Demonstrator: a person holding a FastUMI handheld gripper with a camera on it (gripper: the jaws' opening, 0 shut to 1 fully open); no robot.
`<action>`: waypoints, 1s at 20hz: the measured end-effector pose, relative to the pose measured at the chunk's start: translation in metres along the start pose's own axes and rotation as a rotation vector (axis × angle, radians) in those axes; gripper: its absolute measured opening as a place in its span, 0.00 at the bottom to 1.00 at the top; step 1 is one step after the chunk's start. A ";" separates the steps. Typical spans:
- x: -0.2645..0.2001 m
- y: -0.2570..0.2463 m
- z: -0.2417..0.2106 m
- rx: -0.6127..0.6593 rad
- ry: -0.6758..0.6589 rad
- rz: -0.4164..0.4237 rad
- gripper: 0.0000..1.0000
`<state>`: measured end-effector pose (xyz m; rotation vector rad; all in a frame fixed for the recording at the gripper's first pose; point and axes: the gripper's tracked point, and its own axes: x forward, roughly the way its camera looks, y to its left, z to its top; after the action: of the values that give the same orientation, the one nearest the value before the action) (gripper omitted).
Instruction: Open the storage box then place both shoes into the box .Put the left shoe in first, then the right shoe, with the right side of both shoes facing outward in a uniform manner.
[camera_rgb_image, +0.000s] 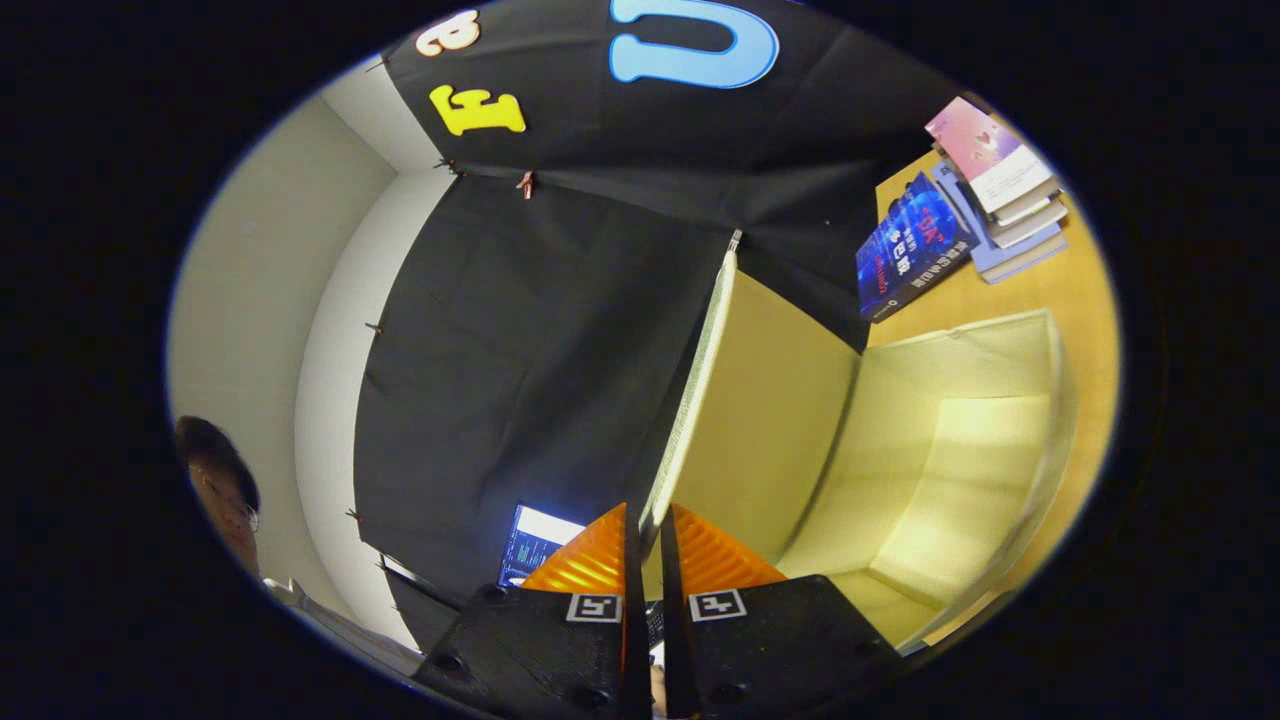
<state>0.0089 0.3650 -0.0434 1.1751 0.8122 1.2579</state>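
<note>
A person (225, 495) shows at 8 o'clock of the gripper, beside a pale wall. Next comes the black cloth wall of the booth (520, 350), hanging at 11 o'clock, with a lit screen (535, 545) low against it just left of the fingers. The gripper (645, 535) has its 2 fingers drawn nearly together, pinching the thin edge of the pale cream fabric lid (760, 400), which stands raised at 12 o'clock straight ahead of the fingertips. At 2 o'clock lies the open, pale cream, square fabric storage box (1050, 400), its bare inside facing the camera, resting on a tan wooden table (1085, 290). Beyond the box at 1 o'clock, a dark blue book (910, 250) leans against a stack of paperback books (1005, 190).
</note>
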 end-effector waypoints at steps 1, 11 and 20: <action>0.013 0.002 -0.005 -0.016 0.023 -0.010 0.10; 0.081 -0.025 -0.039 -0.055 0.118 -0.117 0.97; -0.016 -0.037 -0.010 -0.075 0.008 -0.276 0.97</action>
<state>0.0064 0.3542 -0.0835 0.9618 0.8920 1.0565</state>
